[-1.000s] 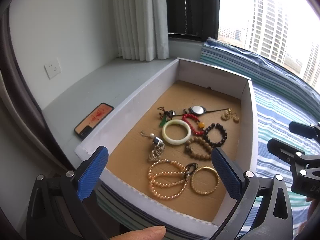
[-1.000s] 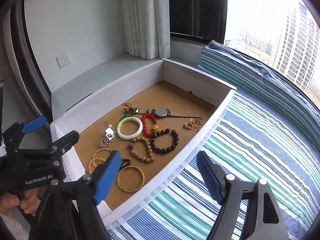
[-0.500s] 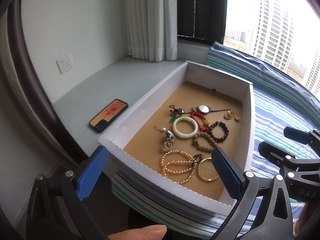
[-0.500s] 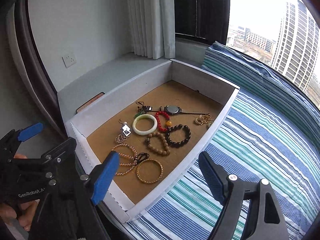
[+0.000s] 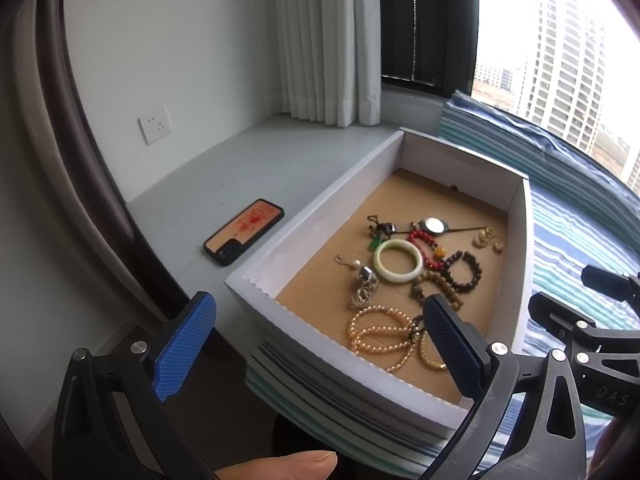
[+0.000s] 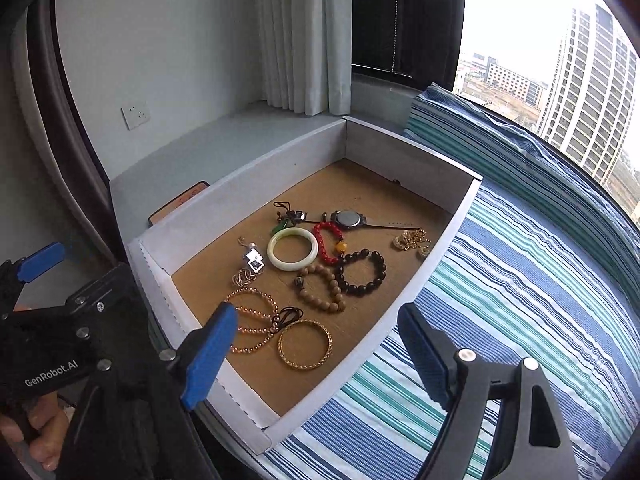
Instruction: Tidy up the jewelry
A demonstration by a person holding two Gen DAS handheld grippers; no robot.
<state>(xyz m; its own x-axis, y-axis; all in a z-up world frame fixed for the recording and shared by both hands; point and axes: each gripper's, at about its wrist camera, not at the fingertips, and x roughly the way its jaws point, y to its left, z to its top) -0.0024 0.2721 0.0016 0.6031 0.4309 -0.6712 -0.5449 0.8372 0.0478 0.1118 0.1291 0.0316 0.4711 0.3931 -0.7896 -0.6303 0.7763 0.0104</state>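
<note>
A white cardboard tray with a brown floor lies on the striped bed. In it lie a pale jade bangle, a red bead bracelet, a dark bead bracelet, a wooden bead bracelet, a pearl strand, a gold bangle, a watch, rings and gold earrings. My left gripper is open and empty, back from the tray's near edge. My right gripper is open and empty above the tray's near right corner.
A phone in an orange case lies on the grey window sill left of the tray. The blue-green striped bedding spreads to the right. A curtain hangs behind, with a wall socket at the left.
Both grippers have drawn back and up from the tray, so it looks smaller and farther. Their jaws have stayed open. The jewelry has not moved.
</note>
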